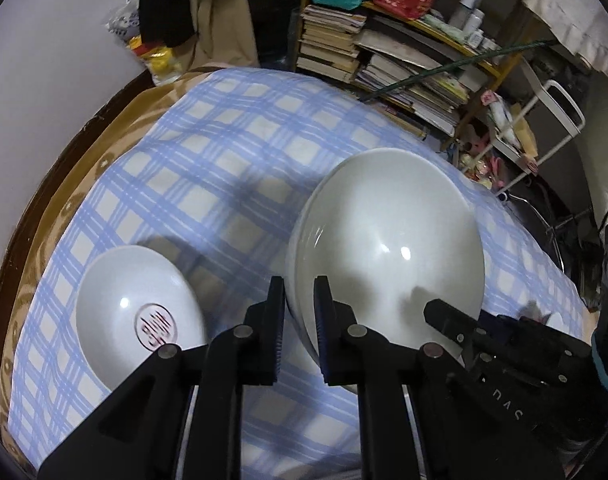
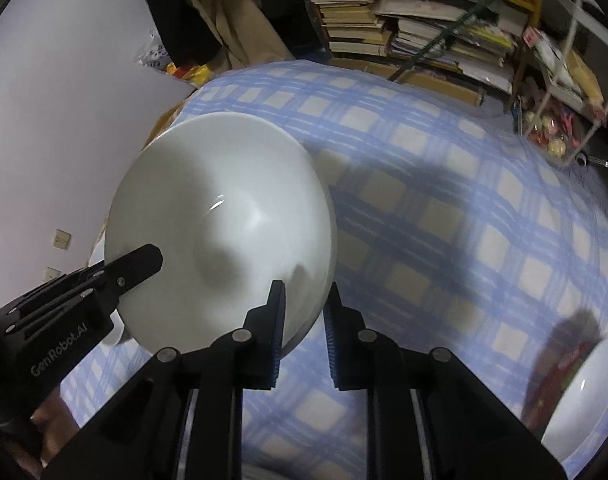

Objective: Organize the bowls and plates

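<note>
both grippers, left gripper [image 1: 299, 324] & right gripper [image 2: 304, 332], are pinching opposite rims of the big white bowl [image 1: 388, 248], holding it tilted over the checked cloth [image 1: 207, 168]. stamped plate [image 1: 139, 316] & another dish [image 2: 584, 392] are lying apart, not stacked yet; most sorting prob left.

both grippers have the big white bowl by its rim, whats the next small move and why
Probably carry the big bowl sideways toward the plate with the red mark and lower it there. The left hand-held gripper and right hand-held gripper each pinch opposite edges of its rim, and it looks tilted and lifted off the checked cloth, so stacking seems the nearest tidy step.
</note>
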The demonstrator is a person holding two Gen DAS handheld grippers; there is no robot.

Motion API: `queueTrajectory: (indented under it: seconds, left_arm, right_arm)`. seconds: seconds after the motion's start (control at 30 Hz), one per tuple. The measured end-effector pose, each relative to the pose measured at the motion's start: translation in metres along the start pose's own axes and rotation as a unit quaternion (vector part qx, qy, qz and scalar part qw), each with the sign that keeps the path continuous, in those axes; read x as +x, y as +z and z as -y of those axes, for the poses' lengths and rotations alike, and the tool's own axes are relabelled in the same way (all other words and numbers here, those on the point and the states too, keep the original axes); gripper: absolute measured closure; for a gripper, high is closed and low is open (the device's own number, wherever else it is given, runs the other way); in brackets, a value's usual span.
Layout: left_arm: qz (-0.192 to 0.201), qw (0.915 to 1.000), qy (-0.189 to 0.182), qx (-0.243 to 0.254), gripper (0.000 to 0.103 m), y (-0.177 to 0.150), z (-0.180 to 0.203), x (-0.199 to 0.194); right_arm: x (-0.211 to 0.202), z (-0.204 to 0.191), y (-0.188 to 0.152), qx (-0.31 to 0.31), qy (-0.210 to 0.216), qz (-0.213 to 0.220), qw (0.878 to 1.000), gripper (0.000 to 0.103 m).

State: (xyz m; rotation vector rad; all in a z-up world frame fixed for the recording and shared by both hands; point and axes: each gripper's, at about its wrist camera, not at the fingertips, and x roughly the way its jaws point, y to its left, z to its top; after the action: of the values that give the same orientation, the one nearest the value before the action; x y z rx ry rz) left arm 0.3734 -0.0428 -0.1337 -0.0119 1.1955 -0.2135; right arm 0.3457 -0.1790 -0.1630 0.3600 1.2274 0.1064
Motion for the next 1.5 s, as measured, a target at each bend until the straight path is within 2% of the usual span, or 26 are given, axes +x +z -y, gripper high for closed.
queueTrajectory:
  seconds: [0.23,0.37,0.67,0.87,1.23,1.5]
  left_arm:
    - [-0.008,0.9994,-0.002,0.034,0.088,-0.027,0.039,-0.004]
    - [-0.018,0.9991,-0.007,0.038,0.088,-0.047,0.056,-0.005]
    - [-0.028,0.9983,-0.022,0.047,0.087,-0.086,0.078,-0.020]
    - [-0.032,0.9973,-0.024,0.061,0.087,-0.108,0.088,-0.024]
    - [-0.058,0.9936,-0.030,0.091,0.086,-0.153,0.112,-0.015]
    - [-0.077,0.9907,-0.040,0.105,0.086,-0.168,0.125,-0.005]
  right_arm:
    - [-0.029,0.038,-0.029,0.026,0.008,0.019,0.999,0.083]
    - [-0.044,0.051,-0.044,0.033,-0.003,0.024,0.999,0.083]
    - [-0.072,0.068,-0.080,0.030,-0.021,0.035,0.999,0.083]
    - [-0.085,0.083,-0.108,0.056,-0.002,0.034,0.998,0.083]
    - [-0.100,0.089,-0.147,0.037,-0.054,0.043,0.997,0.083]
    - [-0.097,0.110,-0.170,0.059,-0.062,0.028,0.996,0.083]
